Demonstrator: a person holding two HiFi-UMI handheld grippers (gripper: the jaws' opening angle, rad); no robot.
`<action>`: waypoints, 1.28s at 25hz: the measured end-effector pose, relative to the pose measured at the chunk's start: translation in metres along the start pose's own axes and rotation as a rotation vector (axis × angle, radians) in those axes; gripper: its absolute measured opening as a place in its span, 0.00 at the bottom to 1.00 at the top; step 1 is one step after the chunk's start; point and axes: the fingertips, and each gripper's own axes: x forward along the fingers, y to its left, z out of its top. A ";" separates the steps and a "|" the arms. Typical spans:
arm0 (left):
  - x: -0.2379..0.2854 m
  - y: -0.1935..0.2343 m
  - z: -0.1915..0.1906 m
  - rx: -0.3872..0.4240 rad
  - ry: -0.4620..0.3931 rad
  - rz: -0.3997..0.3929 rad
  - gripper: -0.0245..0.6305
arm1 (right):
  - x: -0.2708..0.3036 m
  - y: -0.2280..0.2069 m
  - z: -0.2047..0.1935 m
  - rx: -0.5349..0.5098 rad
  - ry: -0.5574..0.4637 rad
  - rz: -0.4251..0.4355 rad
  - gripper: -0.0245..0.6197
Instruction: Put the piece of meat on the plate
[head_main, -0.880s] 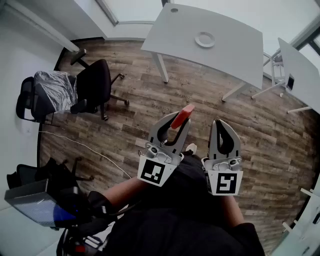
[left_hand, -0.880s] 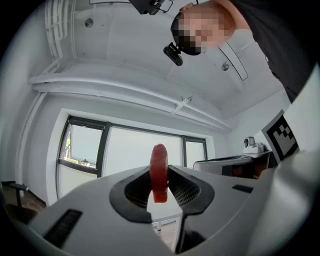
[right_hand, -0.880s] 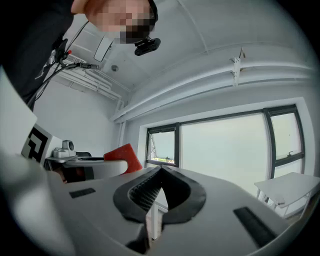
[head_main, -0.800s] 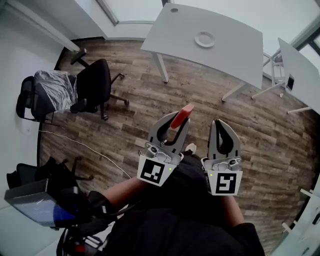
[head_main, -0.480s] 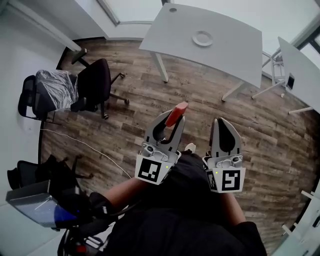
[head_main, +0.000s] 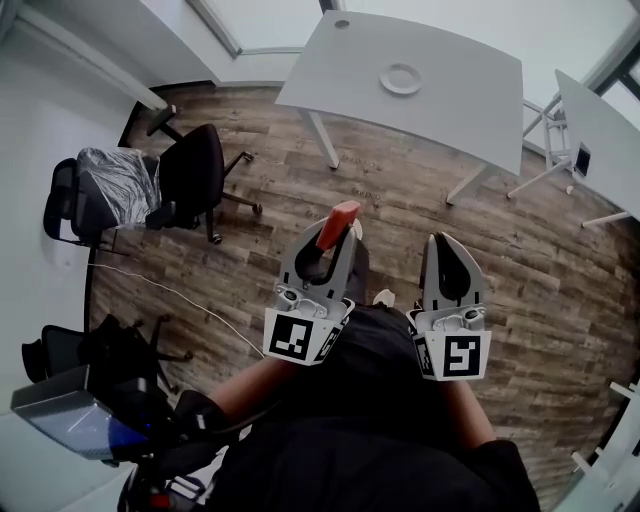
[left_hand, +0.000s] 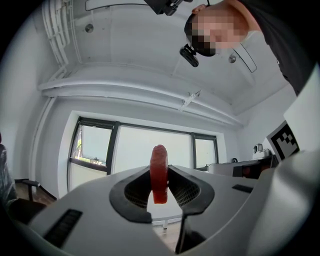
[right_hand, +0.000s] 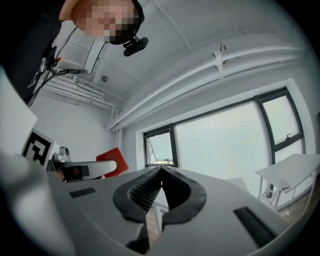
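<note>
White plate (head_main: 401, 78): bare, on grey table (head_main: 470, 95), well apart from my grippers. Red piece of meat (head_main: 337, 220): pinched on edge in the left gripper (head_main: 341, 238), jaws partly closed. Right gripper (head_main: 447, 246): jaws tip to tip, empty. My hands hidden behind both; grippers level, side by side.

Head cam: high up, facing steeply down on both grippers, w/ floor (head_main: 400, 200) and table (head_main: 440, 90) farther off. Cam on left gripper (left_hand: 160, 172): close behind its jaws, facing level twd windows (left_hand: 135, 150). Cam on right gripper (right_hand: 160, 172): same setup, also twd windows. Shared: meat (right_hand: 112, 162) shows in all three views.
</note>
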 end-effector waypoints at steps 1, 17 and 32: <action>0.004 0.002 -0.001 -0.004 0.000 -0.002 0.19 | 0.002 -0.003 -0.001 -0.002 0.003 -0.015 0.05; 0.166 0.041 -0.034 -0.037 0.011 -0.143 0.19 | 0.111 -0.091 -0.018 -0.077 0.057 -0.130 0.05; 0.288 0.146 -0.031 -0.077 0.048 -0.071 0.19 | 0.287 -0.135 -0.012 -0.077 0.106 -0.101 0.05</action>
